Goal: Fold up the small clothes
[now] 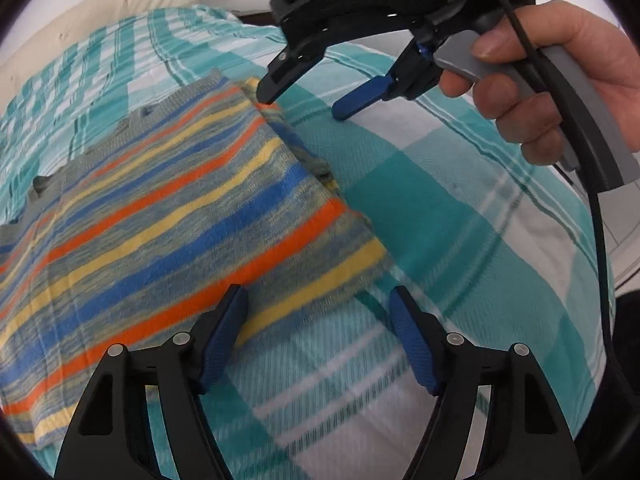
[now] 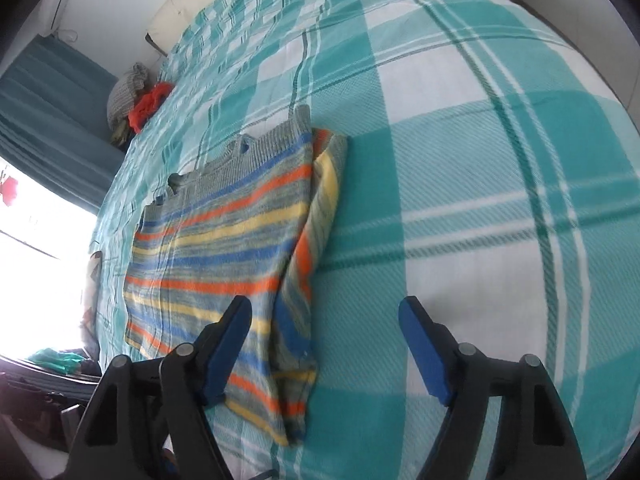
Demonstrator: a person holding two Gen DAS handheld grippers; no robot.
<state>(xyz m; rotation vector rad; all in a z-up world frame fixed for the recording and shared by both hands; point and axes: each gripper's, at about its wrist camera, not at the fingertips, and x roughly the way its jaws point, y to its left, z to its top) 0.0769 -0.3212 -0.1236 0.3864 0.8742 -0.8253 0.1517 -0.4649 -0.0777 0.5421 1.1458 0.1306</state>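
Right wrist: both tools [image 2: 324, 344] [image 1: 318, 330] gape above striped sweater [image 2: 224, 232] (clothes pile [image 2: 136, 104] beyond).

Striped sweater [image 1: 160, 216]: grey-green marled knit, horizontal bands orange, yellow, blue; ribbed neckline plain grey. Same stripes on folded-over side panel [image 2: 316, 216].
Bedsheet [image 1: 460, 208]: teal and white plaid, thin dark green lines.
Left gripper [image 1: 318, 308]: black frame, blue textured pads, silver pivots.
Right gripper [image 2: 324, 320]: black frame, blue pads; in left wrist view grey handle, white "DAS" lettering.
Headboard [image 1: 100, 12]: cream.
Curtain [image 2: 48, 112]: teal.
Clothes pile [image 2: 136, 100]: grey check, bright orange-red.
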